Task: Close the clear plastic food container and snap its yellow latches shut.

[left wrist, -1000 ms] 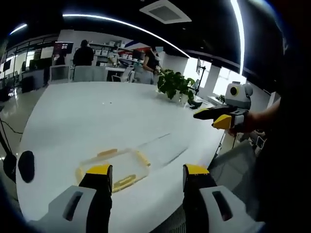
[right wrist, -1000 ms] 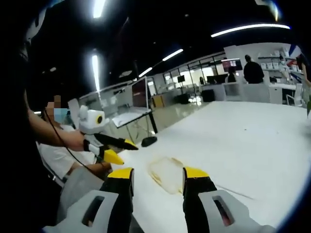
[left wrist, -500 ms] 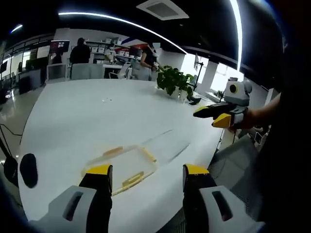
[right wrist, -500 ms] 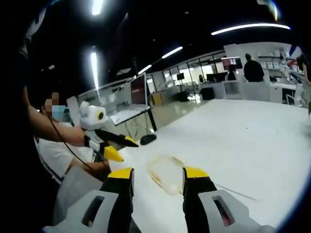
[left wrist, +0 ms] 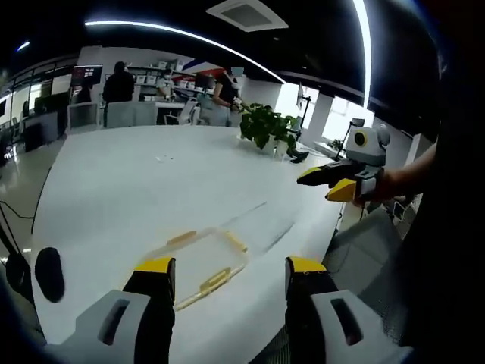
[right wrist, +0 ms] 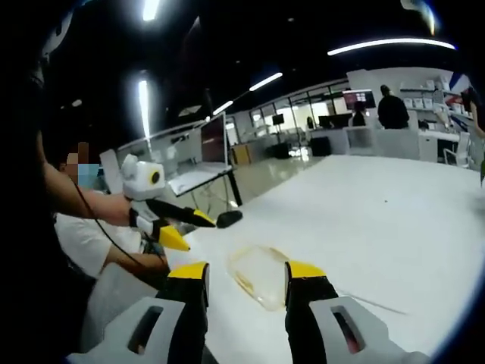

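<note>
A clear plastic food container (left wrist: 198, 258) with yellow latches (left wrist: 214, 278) lies flat on the white table (left wrist: 151, 182) near its front edge. In the right gripper view the container (right wrist: 258, 273) appears as a pale clear rectangle just beyond the jaws. My left gripper (left wrist: 229, 273) is open, held above and short of the container with nothing between its jaws; seen from the right it (right wrist: 186, 226) hovers left of the container. My right gripper (right wrist: 246, 279) is open and empty too; from the left it (left wrist: 326, 184) floats off the table's right edge.
A potted green plant (left wrist: 267, 130) stands at the table's far right. A black oval object (left wrist: 49, 273) lies by the left edge, and shows as a dark object (right wrist: 229, 219) in the right gripper view. People stand at desks (left wrist: 121, 83) far behind. A seated person (right wrist: 91, 235) is at left.
Both views have drifted slightly with the hands; the container appears a little further right in the left gripper view. Neither gripper has touched anything and both stay open.
</note>
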A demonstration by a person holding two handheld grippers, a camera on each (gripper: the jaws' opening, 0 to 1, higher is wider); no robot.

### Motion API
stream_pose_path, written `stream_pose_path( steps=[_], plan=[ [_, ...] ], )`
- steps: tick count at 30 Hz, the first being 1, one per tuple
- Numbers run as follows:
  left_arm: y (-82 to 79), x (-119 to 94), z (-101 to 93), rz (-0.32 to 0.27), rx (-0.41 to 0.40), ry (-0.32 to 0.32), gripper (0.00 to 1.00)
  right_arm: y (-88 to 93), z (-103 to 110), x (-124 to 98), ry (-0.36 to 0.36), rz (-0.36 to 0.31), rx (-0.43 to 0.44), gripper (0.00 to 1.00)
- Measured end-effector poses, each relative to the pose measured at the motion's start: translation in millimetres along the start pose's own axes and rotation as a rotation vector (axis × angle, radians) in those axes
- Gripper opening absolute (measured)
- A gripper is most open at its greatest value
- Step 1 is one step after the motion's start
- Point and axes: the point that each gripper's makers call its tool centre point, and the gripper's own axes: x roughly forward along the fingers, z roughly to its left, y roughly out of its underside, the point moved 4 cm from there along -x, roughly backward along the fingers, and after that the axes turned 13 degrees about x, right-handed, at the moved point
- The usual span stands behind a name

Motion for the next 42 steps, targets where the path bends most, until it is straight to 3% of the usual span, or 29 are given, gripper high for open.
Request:
stream_pose_path(
  steps=[16, 42],
  plan=[
    [12.8, -2, 18.1, 0.038, 0.047, 0.059, 0.58, 14.7, -1, 10, 0.077, 0.012, 0.015, 0.39],
    [33.7, 10, 46.7, 0.116, 0.125, 0.139, 0.58, 24.3, -18, 33, 0.120, 0.076, -0.008, 0.39]
  ],
)
